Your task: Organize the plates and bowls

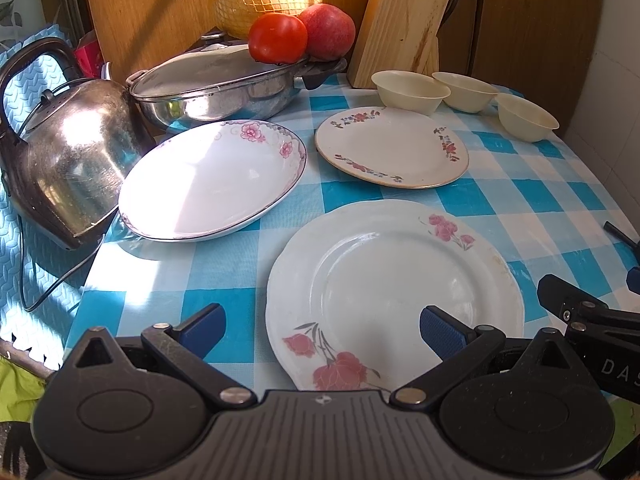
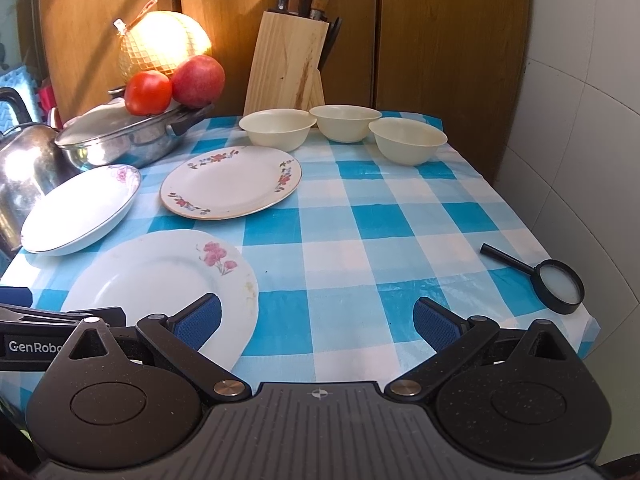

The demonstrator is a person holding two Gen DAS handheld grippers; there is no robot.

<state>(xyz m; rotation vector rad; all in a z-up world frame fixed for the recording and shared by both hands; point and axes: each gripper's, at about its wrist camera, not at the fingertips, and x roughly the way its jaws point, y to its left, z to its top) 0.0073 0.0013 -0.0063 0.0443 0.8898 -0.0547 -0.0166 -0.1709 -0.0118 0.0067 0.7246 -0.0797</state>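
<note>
Both my jaws stand wide apart, holding nothing: left gripper (image 1: 322, 326) over the near plate (image 1: 394, 292), right gripper (image 2: 316, 320) just beside it. On the bench (image 2: 360, 220) two more plates (image 2: 231, 181) lie apart, and three bowls (image 2: 344, 122) line the back by the knife block (image 2: 286, 64).

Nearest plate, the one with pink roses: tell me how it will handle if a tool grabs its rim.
The plate looks like glazed ceramic, so probably stiff, fragile and slippery at the rim. It lies flat on the cloth, so a finger may struggle to get under the scalloped edge. Its width suggests it would droop from a one-sided grip.
</note>
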